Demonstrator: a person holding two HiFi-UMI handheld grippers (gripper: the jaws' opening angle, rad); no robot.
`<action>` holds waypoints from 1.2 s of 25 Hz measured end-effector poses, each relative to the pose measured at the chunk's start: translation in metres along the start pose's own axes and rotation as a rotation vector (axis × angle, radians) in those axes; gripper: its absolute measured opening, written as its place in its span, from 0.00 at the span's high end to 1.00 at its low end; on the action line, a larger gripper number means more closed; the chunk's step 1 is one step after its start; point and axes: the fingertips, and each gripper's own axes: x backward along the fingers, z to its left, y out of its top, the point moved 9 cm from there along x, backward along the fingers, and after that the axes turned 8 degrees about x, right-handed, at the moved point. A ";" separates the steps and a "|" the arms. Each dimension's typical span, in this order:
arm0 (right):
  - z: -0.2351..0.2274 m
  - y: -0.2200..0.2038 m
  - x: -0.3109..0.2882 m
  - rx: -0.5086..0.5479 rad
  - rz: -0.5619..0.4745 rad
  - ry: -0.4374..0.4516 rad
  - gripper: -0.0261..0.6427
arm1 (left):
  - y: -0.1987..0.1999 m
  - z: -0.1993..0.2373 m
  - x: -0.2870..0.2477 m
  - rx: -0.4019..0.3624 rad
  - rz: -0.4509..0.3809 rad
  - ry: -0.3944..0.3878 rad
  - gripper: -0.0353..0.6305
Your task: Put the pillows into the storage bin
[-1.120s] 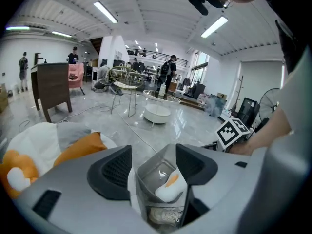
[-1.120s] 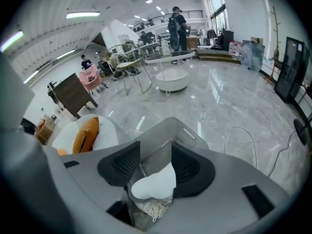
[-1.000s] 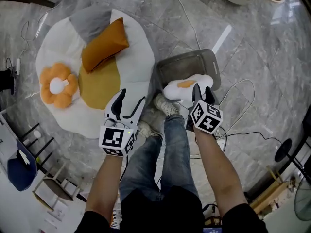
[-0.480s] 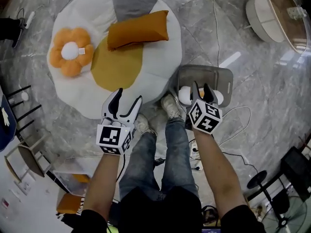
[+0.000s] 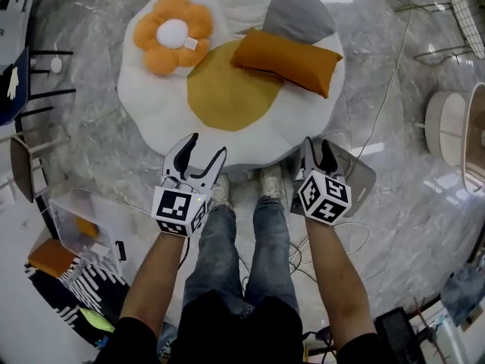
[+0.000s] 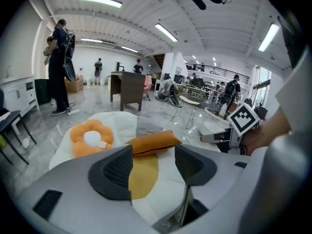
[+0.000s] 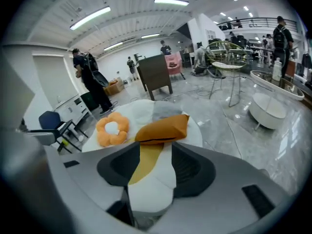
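The left gripper (image 5: 208,145) and the right gripper (image 5: 317,144) both had their jaws apart with nothing between them, poised at the near edge of a white egg-shaped mat (image 5: 144,105). An orange pillow (image 5: 286,59) and a flower pillow (image 5: 173,33) lay on the mat. The gray storage bin (image 5: 362,179) sat on the floor just beside the right gripper.

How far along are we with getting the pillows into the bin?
Done: the small egg pillow went into the bin a moment ago; the right gripper now hides its inside. In hand: nothing; both grippers are open and empty, the left gripper having just closed its jaws a little. Left: the orange pillow, flower pillow and grey pillow, lying on the big white cushion.
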 end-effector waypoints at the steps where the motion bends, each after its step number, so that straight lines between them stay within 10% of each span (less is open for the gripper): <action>1: 0.004 0.006 -0.002 0.023 -0.004 0.028 0.63 | -0.002 0.005 0.002 0.026 -0.012 0.019 0.52; 9: 0.011 0.030 -0.008 0.081 -0.017 0.197 0.62 | -0.020 0.022 0.020 0.245 -0.087 0.147 0.50; 30: 0.181 0.062 -0.101 0.022 0.016 0.318 0.63 | 0.011 0.181 0.007 0.263 -0.104 0.205 0.51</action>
